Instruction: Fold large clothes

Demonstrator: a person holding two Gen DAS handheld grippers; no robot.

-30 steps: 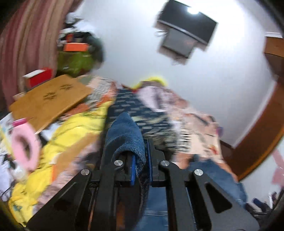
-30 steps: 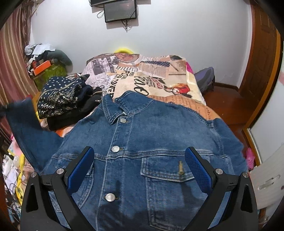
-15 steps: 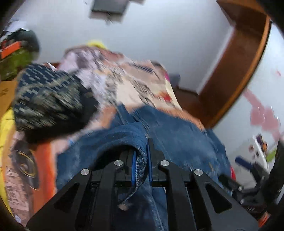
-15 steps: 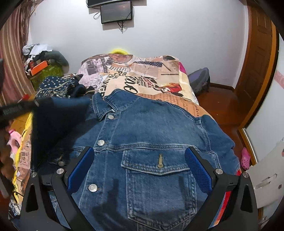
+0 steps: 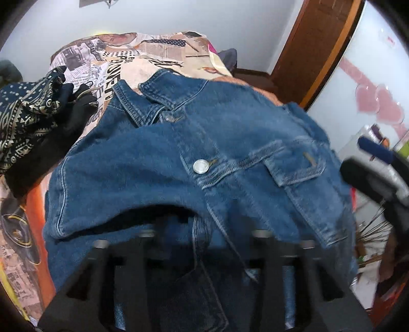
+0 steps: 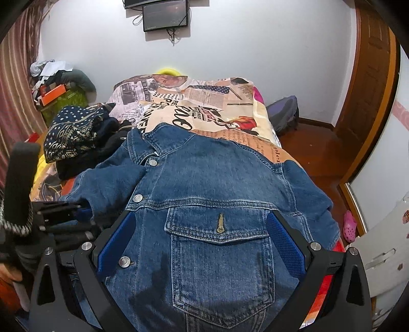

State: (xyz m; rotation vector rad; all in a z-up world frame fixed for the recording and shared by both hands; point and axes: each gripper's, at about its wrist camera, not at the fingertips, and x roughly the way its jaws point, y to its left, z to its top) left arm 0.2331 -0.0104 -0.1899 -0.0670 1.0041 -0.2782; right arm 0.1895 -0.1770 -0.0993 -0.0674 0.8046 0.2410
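denim jacket (image 6: 209,204): lay face up on the bed (image 6: 230,107), collar toward the far wall, hem toward me and the two grippers.
right gripper (image 6: 202,242): hovered over the jacket's lower front, jaws spread wide with nothing between them, the flap pocket (image 6: 217,229) showing in the gap.
left gripper (image 5: 202,245): sat low at the jacket's left side with the sleeve (image 5: 122,178) draped over its front; blurred and covered by cloth in its own view, and in the right wrist view only its dark body (image 6: 64,219) showed beside the sleeve, so i couldn't tell if the jaws were closed on the fabric or apart.
sleeve: was folded inward across the left chest, its edge touching the button placket.
look: mid-blue wash, lighter stitching, metal buttons (image 6: 138,197) fastened down the front, collar (image 6: 158,143) spread flat, right sleeve hanging off the bed's edge.
bed cover: newspaper-print sheet, bare beyond the collar.
pile of clothes (image 6: 74,138): dark patterned cloth on black garments, just beside the jacket's left shoulder, touching or nearly so.
wall: white, with a dark screen (image 6: 166,14) mounted high.
door (image 6: 368,84): brown wood, off to the right.
floor: a pink shoe (image 6: 349,226) lay near the right edge of the bed.
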